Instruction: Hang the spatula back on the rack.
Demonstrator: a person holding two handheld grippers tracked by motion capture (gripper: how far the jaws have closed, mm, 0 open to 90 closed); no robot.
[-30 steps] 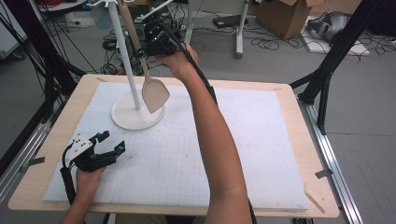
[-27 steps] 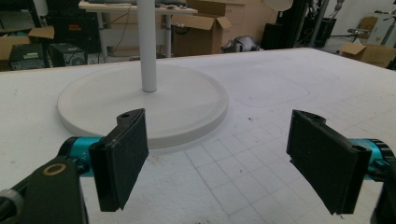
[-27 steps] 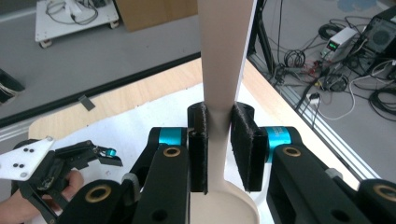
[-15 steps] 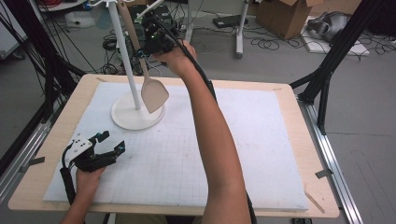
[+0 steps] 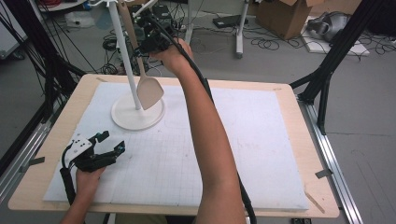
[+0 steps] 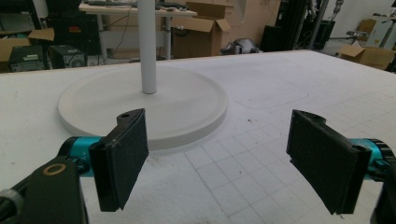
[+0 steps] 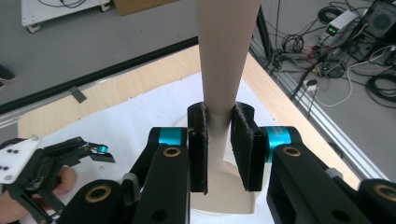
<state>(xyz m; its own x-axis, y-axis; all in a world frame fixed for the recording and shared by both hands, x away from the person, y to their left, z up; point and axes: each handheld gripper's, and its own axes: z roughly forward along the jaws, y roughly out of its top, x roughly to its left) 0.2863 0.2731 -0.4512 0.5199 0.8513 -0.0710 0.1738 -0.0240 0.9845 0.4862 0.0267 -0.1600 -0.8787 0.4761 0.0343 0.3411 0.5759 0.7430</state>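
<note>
Right gripper (image 7: 219,135): pinches the flat handle of the pale spatula (image 5: 149,91) between both black pads, jaws drawn almost together, held high over the far edge of the table. From that grip, hangs blade-down below the jaws, blade close to the white pole of the stand (image 5: 125,56) and above its round base (image 5: 122,116); whether the top end sits on a hook cannot be told. Looks light and stiff, probably wood or plastic, smooth enough to swivel in a narrow pinch, not fragile. Best taken on the handle's flat faces, as here, well above the blade, so as not to swing against the pole. Well apart, toward the person: left gripper (image 6: 217,140), jaws spread wide with nothing between, low over the gridded white mat (image 5: 261,140). Count: one spatula, one stand, one mat, two grippers.
</note>
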